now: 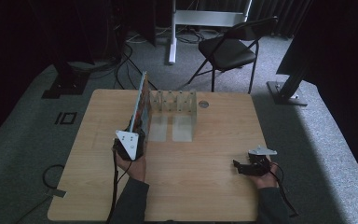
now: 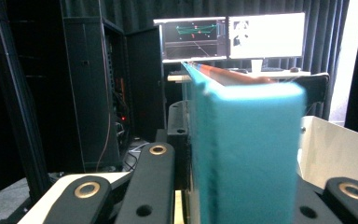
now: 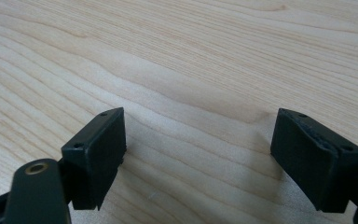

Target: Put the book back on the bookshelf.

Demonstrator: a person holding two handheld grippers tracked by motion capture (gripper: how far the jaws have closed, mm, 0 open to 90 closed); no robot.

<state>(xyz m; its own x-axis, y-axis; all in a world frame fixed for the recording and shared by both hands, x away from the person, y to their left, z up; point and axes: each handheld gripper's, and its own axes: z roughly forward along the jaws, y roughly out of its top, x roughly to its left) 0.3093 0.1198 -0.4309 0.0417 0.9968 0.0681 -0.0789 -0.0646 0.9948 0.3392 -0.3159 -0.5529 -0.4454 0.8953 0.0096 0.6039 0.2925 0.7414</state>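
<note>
From above, the left gripper (image 1: 133,142) holds a book (image 1: 141,105) upright on its edge near the bench's (image 1: 205,186) left-centre, just beside a clear rack (image 1: 177,109) toward the far edge. The left gripper view adds what the high view hides: the book's teal cover (image 2: 251,154) is clamped between the fingers (image 2: 151,182), with monitors (image 2: 233,37) beyond. The right gripper (image 1: 244,167) rests near the right edge; its own view shows fingers (image 3: 95,154) spread wide over bare wood, grasping nothing.
</note>
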